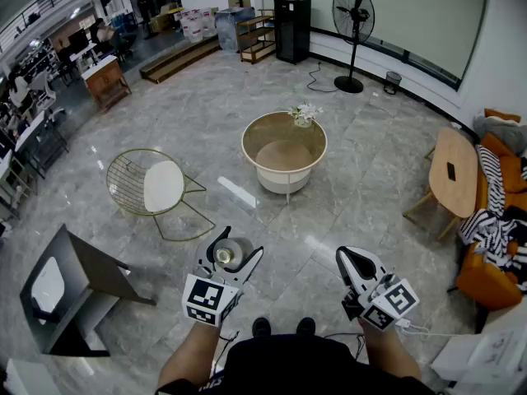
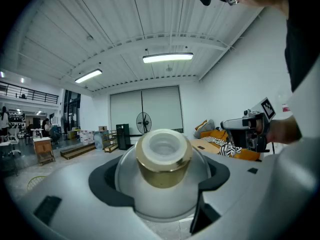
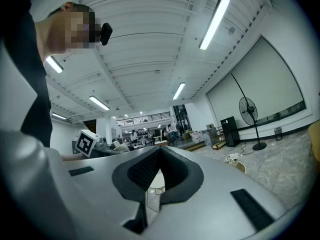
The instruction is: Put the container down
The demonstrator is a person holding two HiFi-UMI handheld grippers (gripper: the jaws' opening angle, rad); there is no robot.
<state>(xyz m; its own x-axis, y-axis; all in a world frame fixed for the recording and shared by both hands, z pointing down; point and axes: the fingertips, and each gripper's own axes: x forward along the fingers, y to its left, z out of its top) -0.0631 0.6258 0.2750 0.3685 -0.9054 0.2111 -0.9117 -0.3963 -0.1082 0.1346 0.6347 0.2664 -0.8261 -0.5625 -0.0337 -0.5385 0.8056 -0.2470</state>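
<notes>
While I hold both tools out above the marble floor (image 1: 206, 122), my left tongs (image 1: 238, 246) stand spread wide, clamped round a frosted container (image 2: 162, 160) with a gold collar, in the air; my right tongs (image 3: 159, 156) are closed together, empty.

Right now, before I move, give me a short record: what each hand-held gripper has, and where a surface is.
left hand-held gripper: closed on the container
container: gold collar, pale body, held above the floor, not set down
right hand-held gripper: jaws together, nothing between them
round table: ahead, flowers at its far rim
</notes>
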